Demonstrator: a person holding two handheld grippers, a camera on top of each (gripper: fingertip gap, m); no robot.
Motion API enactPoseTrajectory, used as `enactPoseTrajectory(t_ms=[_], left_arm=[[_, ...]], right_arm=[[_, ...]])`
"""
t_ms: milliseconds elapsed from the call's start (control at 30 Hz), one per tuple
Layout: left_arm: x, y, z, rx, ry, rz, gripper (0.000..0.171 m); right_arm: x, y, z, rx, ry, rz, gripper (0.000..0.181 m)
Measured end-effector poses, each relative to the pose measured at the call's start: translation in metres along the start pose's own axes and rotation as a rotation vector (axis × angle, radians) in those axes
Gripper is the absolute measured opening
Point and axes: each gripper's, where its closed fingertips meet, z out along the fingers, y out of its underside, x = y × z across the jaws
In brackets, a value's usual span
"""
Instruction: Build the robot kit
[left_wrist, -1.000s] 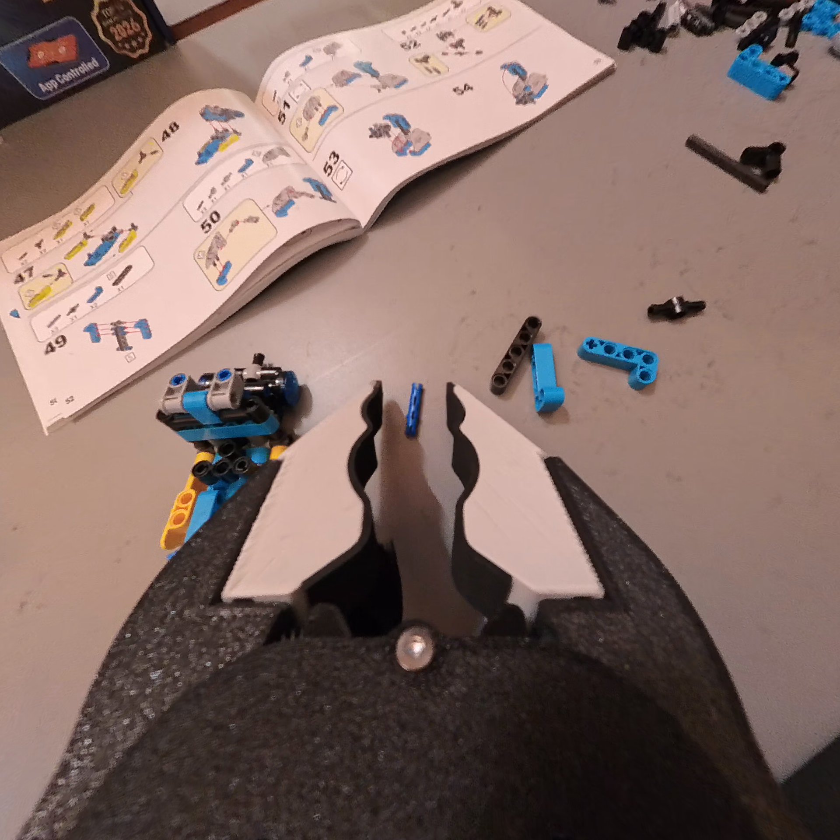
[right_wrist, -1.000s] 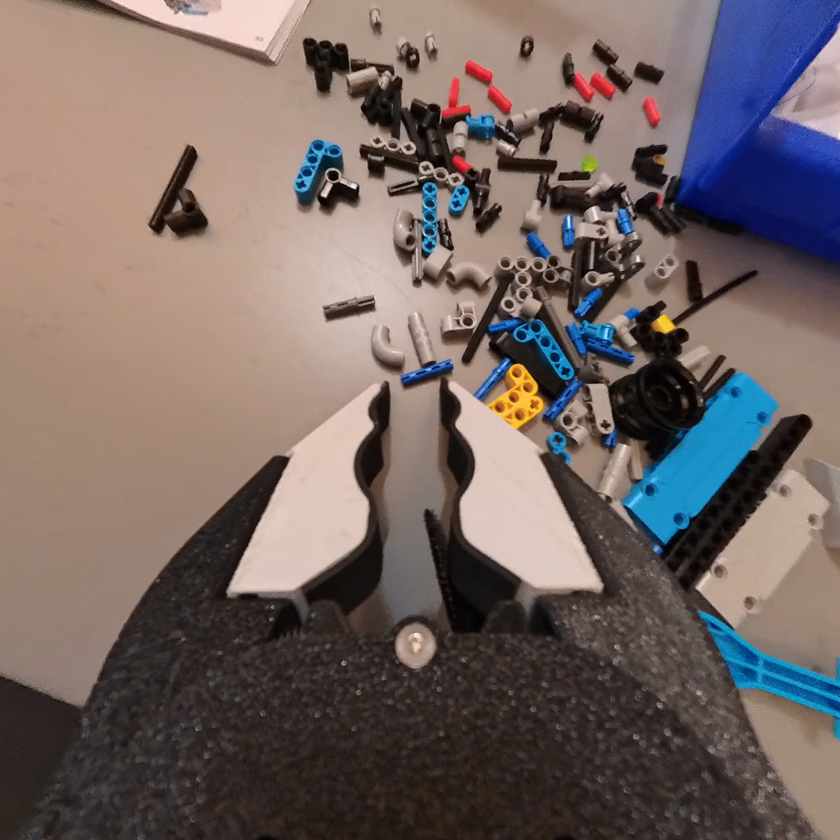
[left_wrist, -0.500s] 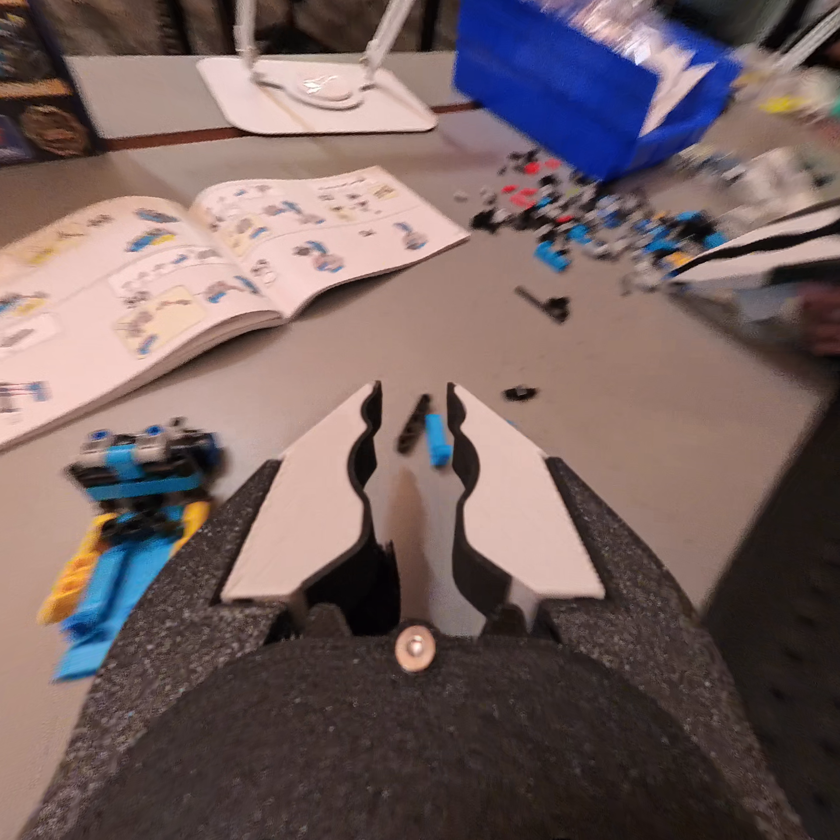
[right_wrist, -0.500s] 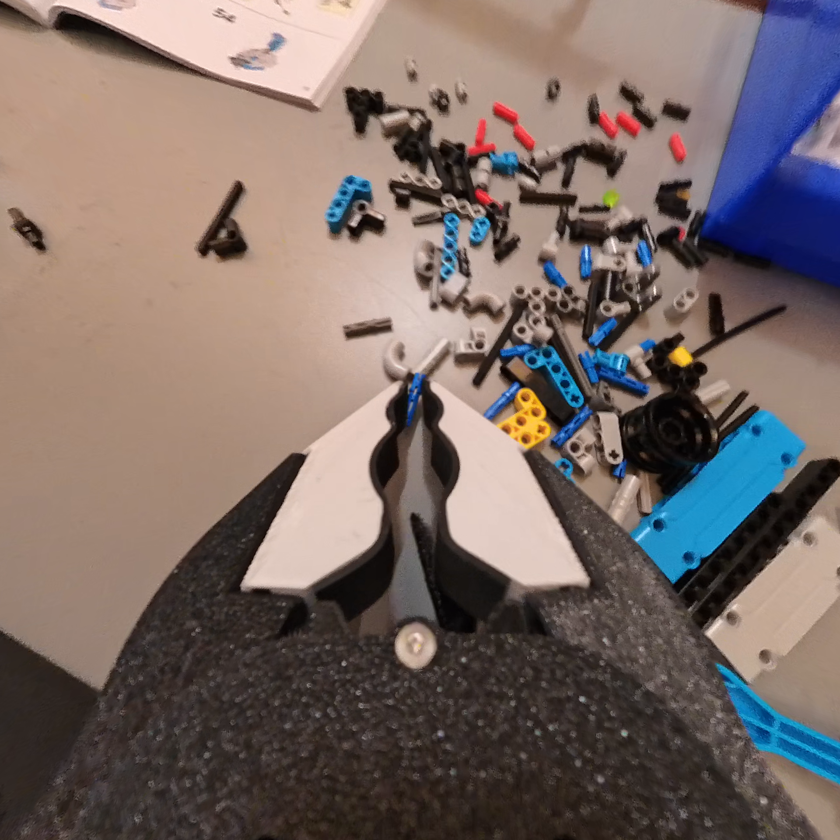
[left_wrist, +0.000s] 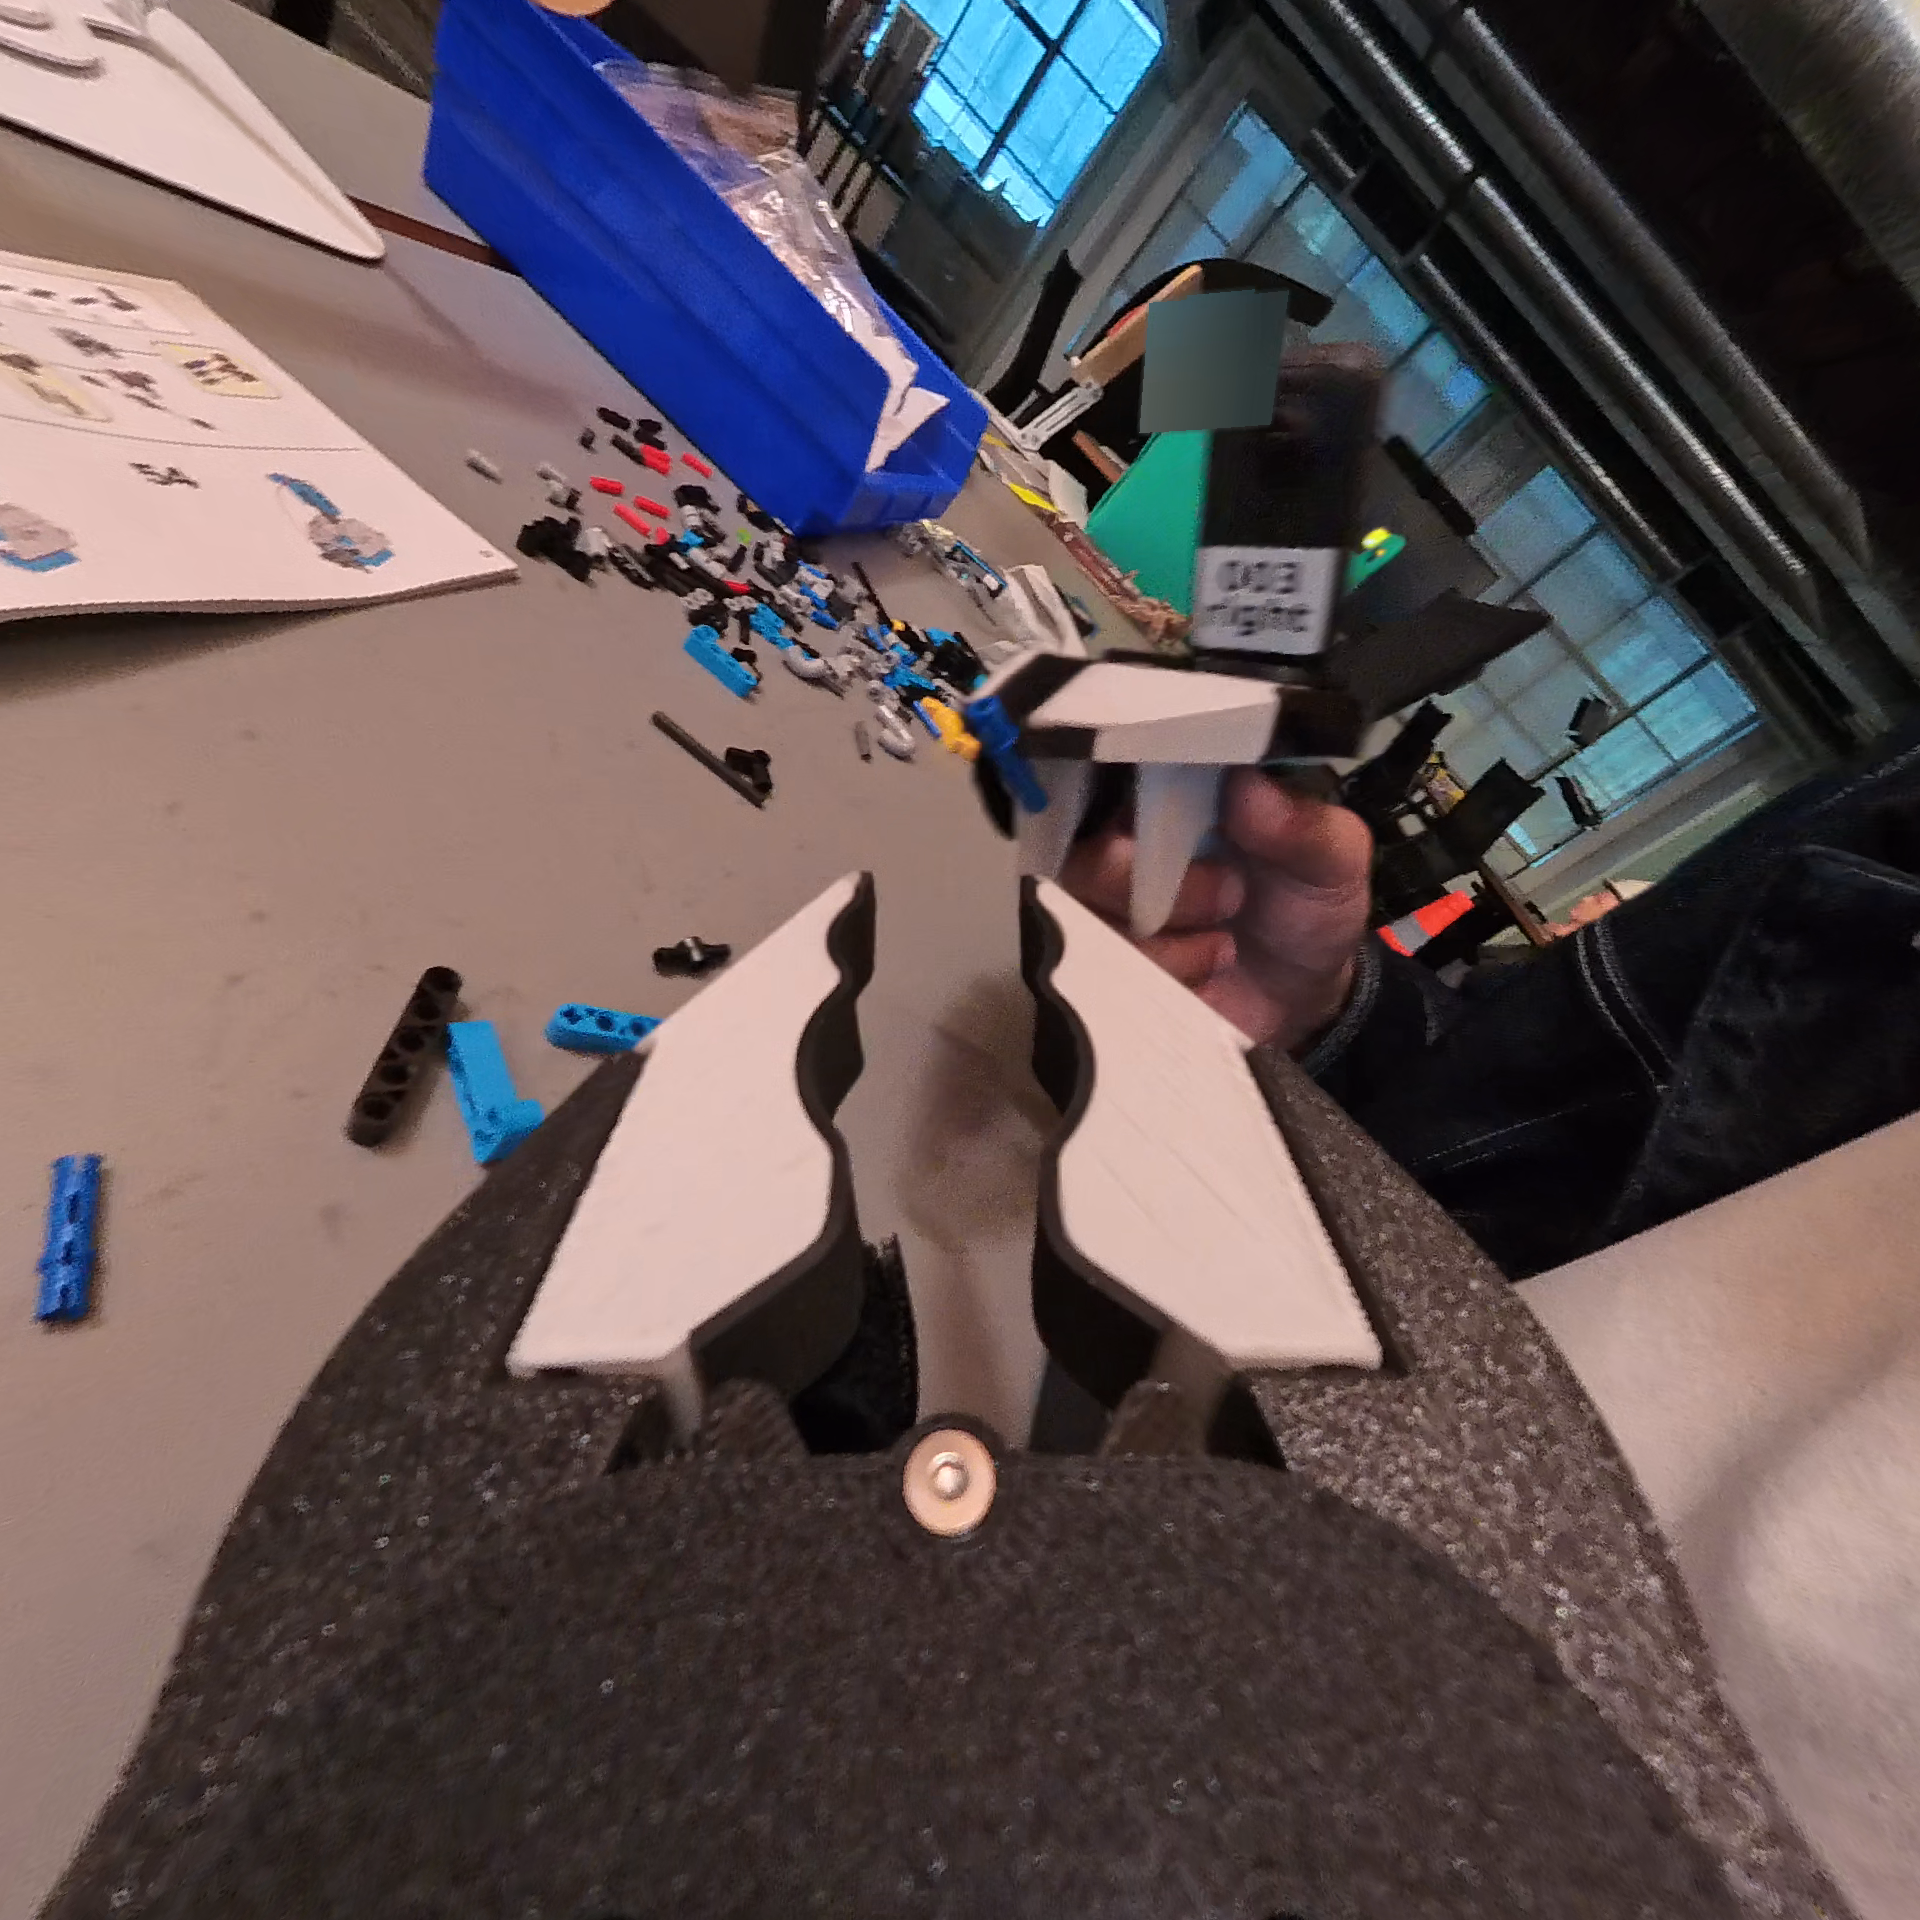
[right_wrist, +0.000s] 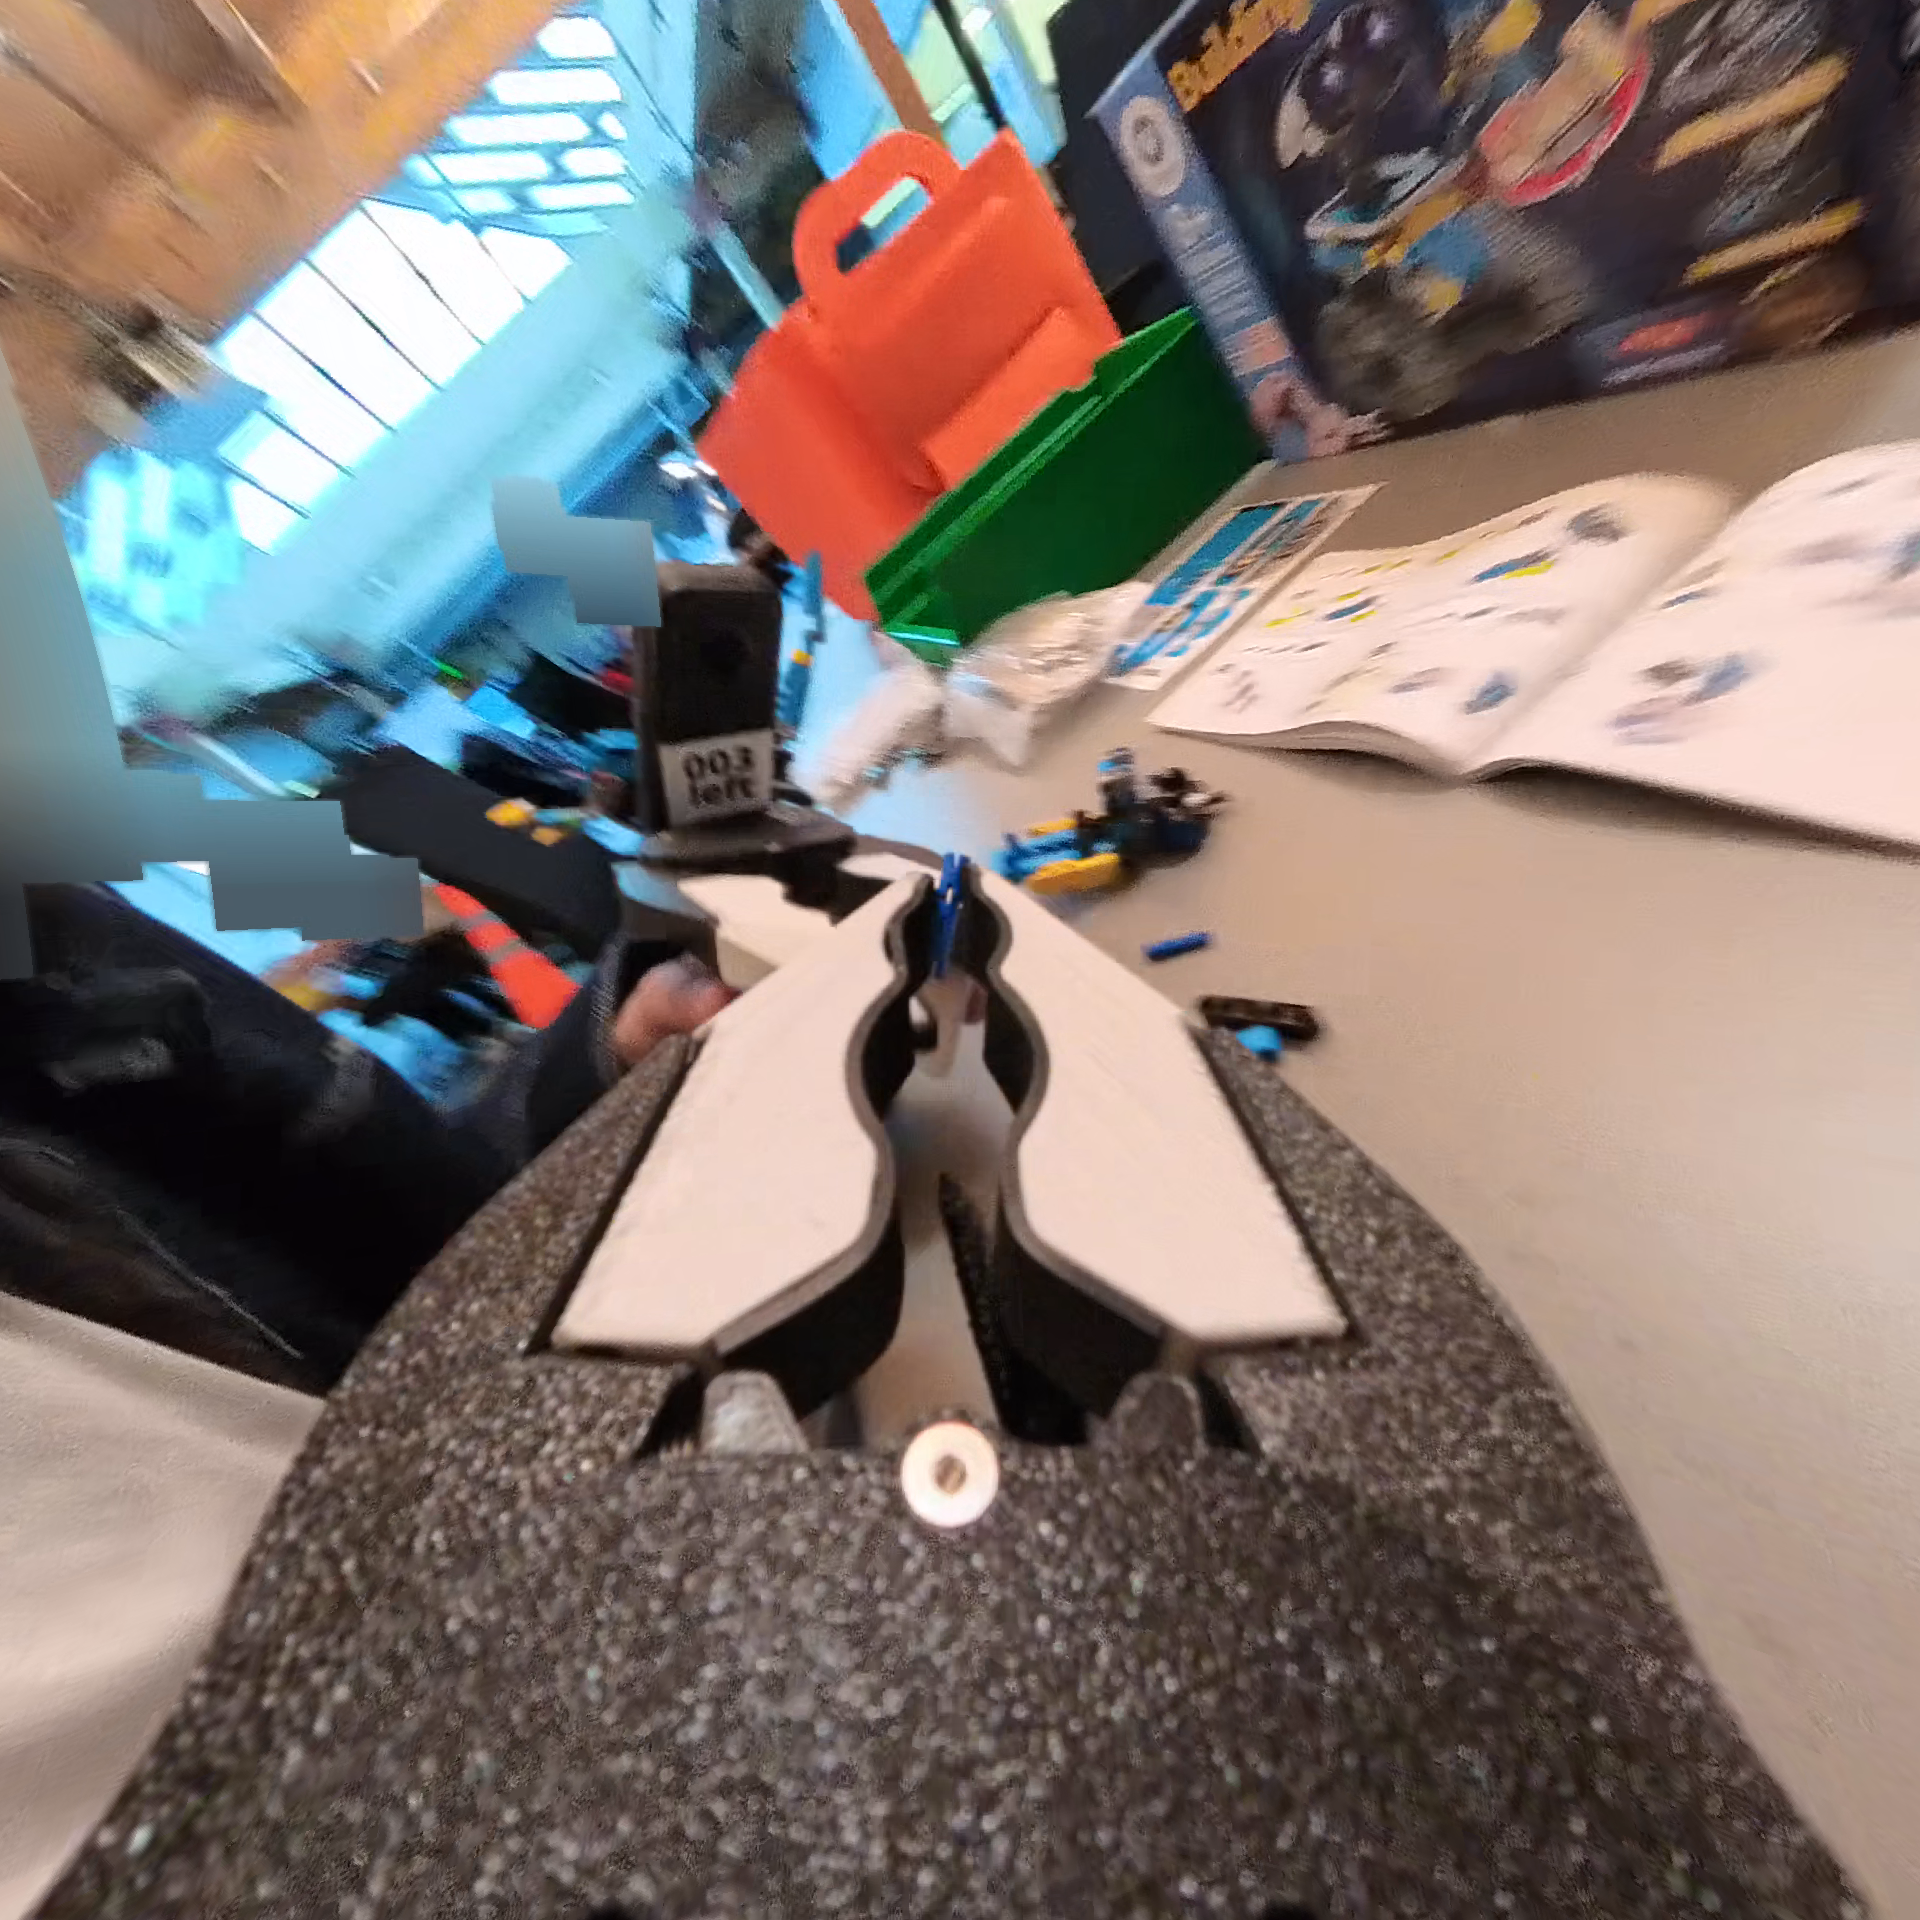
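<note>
Two grippers met above the grey table (left_wrist: 312, 831), one pinching a small blue pin (right_wrist: 948, 912).

Right gripper (right_wrist: 951, 899) had its fingers pressed together on the blue pin at their very tips, the pin held clear of the table; in the left wrist view the same gripper (left_wrist: 1003, 758) showed side-on, a hand (left_wrist: 1262, 914) wrapped around its grip. Left gripper (left_wrist: 945, 894) hung with its fingers spread and nothing between them, just beside the right one. On the table near it lay a black beam (left_wrist: 403, 1058) touching a light blue piece (left_wrist: 486, 1091), another blue pin (left_wrist: 68, 1238) well apart to the left, and farther off a scatter of small parts (left_wrist: 748, 613) beside a blue bin (left_wrist: 675, 281) and an open instruction booklet (left_wrist: 208, 457).
</note>
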Motion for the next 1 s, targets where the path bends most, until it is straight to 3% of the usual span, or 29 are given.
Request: enactPoseTrajectory(t_ms=[133, 233, 333, 433, 467, 533, 633, 667, 800, 900, 1000], left_arm=[[0.002, -0.006, -0.003, 0.035, 0.018, -0.02, 0.024], [0.005, -0.009, -0.005, 0.053, 0.027, -0.006, 0.021], [-0.004, -0.006, -0.006, 0.037, -0.013, -0.009, 0.005], [-0.011, -0.002, -0.006, 0.014, -0.038, -0.017, 0.004], [-0.016, 0.0, -0.007, 0.004, -0.076, 0.004, 0.004], [-0.043, 0.001, -0.016, -0.025, -0.259, 0.095, 0.004], [-0.099, 0.004, -0.047, -0.149, -0.694, 0.347, 0.004], [-0.108, 0.008, -0.052, -0.205, -0.768, 0.412, 0.004], [-0.117, 0.028, -0.046, -0.345, -0.798, 0.452, 0.004], [-0.12, 0.033, -0.045, -0.377, -0.806, 0.44, 0.012], [-0.12, 0.035, -0.044, -0.381, -0.79, 0.422, 0.008]], right_arm=[[-0.004, 0.009, 0.019, -0.012, -0.116, 0.162, 0.004], [0.001, 0.017, 0.021, -0.044, -0.09, 0.146, 0.004], [0.005, 0.019, 0.018, -0.043, -0.076, 0.148, 0.004], [0.011, 0.022, 0.016, -0.056, -0.061, 0.166, 0.004], [0.013, 0.023, 0.015, -0.066, -0.055, 0.165, 0.003], [0.021, 0.018, 0.006, -0.058, -0.021, 0.142, 0.019], [0.046, 0.005, -0.018, -0.027, 0.113, 0.052, 0.02], [0.057, 0.002, -0.028, -0.02, 0.18, 0.01, 0.02], [0.097, -0.006, -0.076, -0.018, 0.448, -0.15, 0.019], [0.112, 0.001, -0.113, -0.059, 0.604, -0.244, 0.019], [0.128, 0.014, -0.162, -0.142, 0.809, -0.296, 0.019]])
